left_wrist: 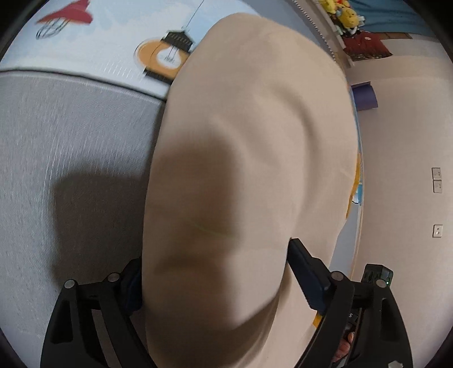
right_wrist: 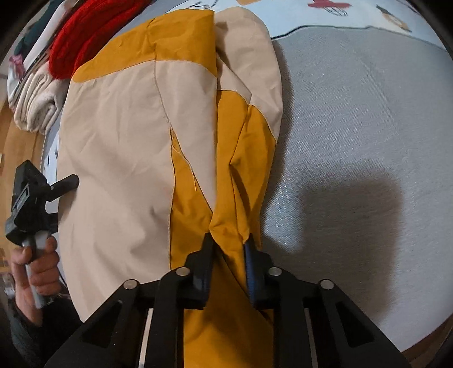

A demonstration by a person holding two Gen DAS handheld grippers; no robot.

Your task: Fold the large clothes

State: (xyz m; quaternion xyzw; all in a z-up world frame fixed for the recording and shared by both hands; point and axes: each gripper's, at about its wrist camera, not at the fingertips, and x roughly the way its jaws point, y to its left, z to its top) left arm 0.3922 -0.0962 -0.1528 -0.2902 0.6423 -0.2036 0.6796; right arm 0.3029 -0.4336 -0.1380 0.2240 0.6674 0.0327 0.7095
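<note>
beige and mustard nylon, that's the jacket (right_wrist: pixel 121 158) i'm folding, lying lengthwise on the grey mat (right_wrist: pixel 354 119) with its long axis running away from me, far end up near the red knit (right_wrist: pixel 93 31) and a folded cream fleece (right_wrist: pixel 36 104) at the mat's edge. one folded panel sits along its right side, the seams running the same way

my right gripper (right_wrist: pixel 228 240) is clenched on a mustard fold at the near end of the jacket, cloth pinched between the two fingers and pulled into a small peak there

my left gripper (left_wrist: pixel 215 269) has the beige cloth (left_wrist: pixel 249 169) draped across its fingers and bulging up in front of the lens; one finger (left_wrist: pixel 308 271) shows at the cloth's right edge, the other is mostly hidden, so i cannot tell whether it grips or just lies under the fabric

the right view shows what the left can't: the colour blocks, the seams, and my left hand (right_wrist: pixel 42 263) wrapped round its handle beside the jacket's left edge. the left view gives only plain beige, plus the printed sheet (left_wrist: pixel 113 36) with lamp drawings beyond the mat, plush toys (left_wrist: pixel 344 12) and a pale wall (left_wrist: pixel 410 127) to the right
</note>
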